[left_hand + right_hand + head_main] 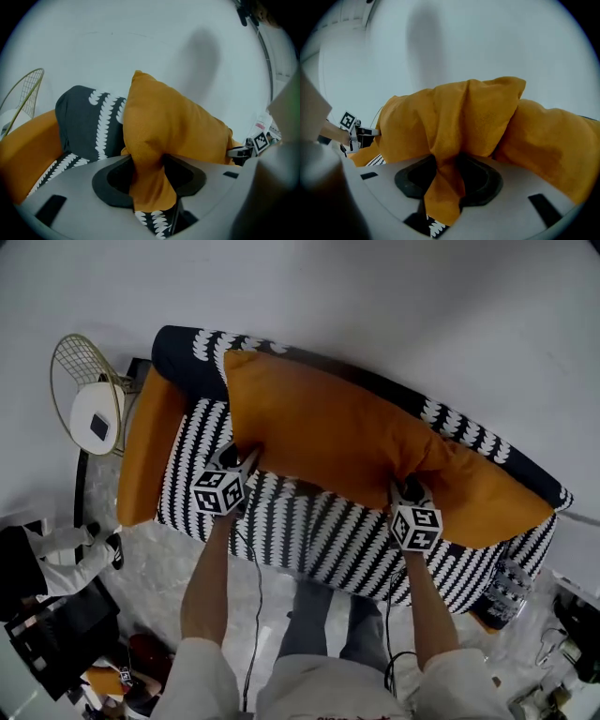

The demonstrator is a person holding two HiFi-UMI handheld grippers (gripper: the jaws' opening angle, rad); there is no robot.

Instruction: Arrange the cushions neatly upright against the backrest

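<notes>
Both left tongs [149, 178] and right tongs [447, 180], opening, seemingly pinch cushion [328, 427] edge.

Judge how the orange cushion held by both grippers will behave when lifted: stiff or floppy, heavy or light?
Probably floppy: the orange cushion bunches into folds in the left gripper and the right gripper, both with jaws opening. Likely light: two fabric pinches hold it. It may slump; it creases deeply.

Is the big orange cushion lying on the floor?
No, the big orange cushion sits up on the black-and-white sofa, well off the floor.
</notes>
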